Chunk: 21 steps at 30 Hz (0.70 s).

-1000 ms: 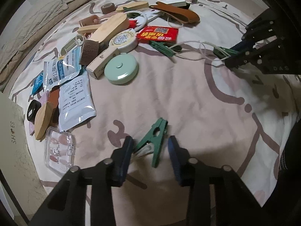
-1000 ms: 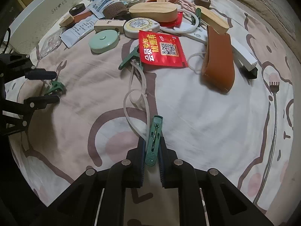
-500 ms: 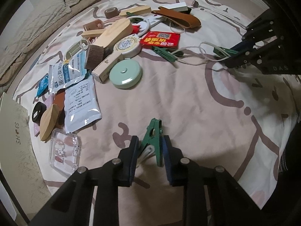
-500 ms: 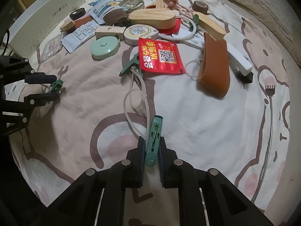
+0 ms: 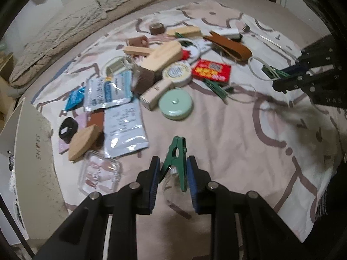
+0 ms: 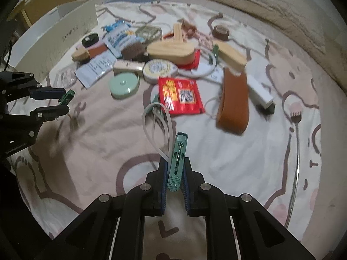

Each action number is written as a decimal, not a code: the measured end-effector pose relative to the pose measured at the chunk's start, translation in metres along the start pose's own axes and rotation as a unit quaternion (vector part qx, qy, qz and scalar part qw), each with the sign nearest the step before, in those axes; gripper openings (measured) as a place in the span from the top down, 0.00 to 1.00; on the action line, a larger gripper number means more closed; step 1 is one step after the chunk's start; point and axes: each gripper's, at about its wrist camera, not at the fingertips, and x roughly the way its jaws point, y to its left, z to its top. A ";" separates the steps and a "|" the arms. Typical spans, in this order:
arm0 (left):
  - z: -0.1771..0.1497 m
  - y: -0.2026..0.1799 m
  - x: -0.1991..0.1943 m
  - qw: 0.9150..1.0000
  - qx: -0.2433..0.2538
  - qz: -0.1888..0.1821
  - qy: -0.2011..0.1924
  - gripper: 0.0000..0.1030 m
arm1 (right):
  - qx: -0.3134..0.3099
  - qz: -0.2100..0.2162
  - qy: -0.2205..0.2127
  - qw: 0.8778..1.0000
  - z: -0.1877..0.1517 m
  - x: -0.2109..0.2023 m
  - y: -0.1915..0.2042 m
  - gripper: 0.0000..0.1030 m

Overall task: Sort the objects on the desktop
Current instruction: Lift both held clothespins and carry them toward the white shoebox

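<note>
You've got a dark green plastic clothes peg [image 5: 176,158] clamped in the left gripper [image 5: 173,181], its long axis pointing fwd along the fingers, clip end away from you, just above the pink patterned bedsheet [image 5: 249,140]. Right gripper [image 6: 175,178] is likewise closed tight on a lighter green peg [image 6: 176,162] w/ a translucent white looped cord [image 6: 157,130] trailing off it. A third green peg [image 5: 215,86] lies by the red snack sachet [image 5: 211,70], nearer your right gripper, probably next.
</note>
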 end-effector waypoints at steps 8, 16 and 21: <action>0.009 0.022 -0.026 0.998 -0.038 0.014 -0.042 0.75 | -0.006 -0.006 -0.064 0.998 0.020 -0.024 -0.001 0.87; 0.014 0.046 -0.051 0.993 -0.076 0.029 -0.080 0.76 | -0.015 -0.005 -0.123 0.992 0.038 -0.043 0.018 0.87; 0.016 0.057 -0.063 0.990 -0.085 0.041 -0.102 0.76 | -0.027 0.007 -0.159 0.987 0.052 -0.050 0.030 0.87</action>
